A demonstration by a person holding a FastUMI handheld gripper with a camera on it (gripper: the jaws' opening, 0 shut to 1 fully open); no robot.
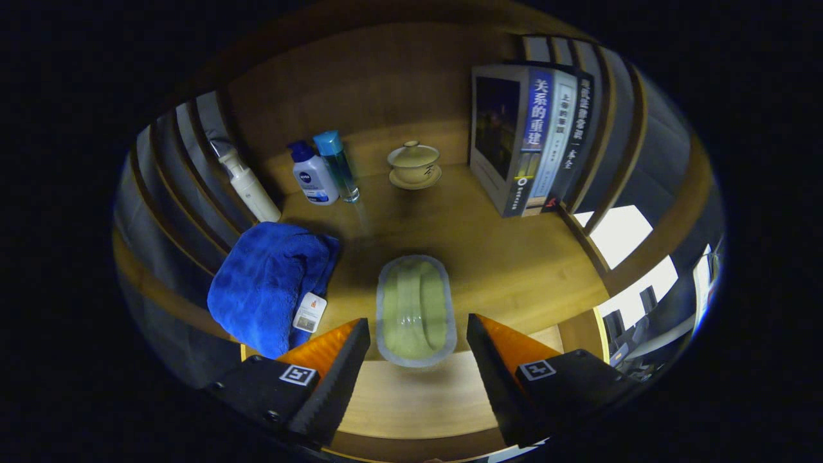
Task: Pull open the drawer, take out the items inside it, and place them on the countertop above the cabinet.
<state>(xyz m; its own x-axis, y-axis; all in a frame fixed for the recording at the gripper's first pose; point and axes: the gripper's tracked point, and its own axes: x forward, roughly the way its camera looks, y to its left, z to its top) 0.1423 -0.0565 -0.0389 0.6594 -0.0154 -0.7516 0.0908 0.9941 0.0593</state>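
A green oblong item in a clear wrapper [415,310] lies on the wooden countertop [508,257], its near end just between my fingertips. My gripper [418,341] is open, with a gap on each side of the item, so neither finger [341,366] presses on it. A blue folded towel with a tag [270,283] lies on the countertop to the left of the green item, close beside my left finger.
At the back stand a white pump bottle [247,186], a white bottle with a blue cap [313,175], a slim blue-capped bottle [339,166] and a lidded tea bowl on a saucer [414,164]. Upright books [533,141] stand back right. Slatted walls flank both sides.
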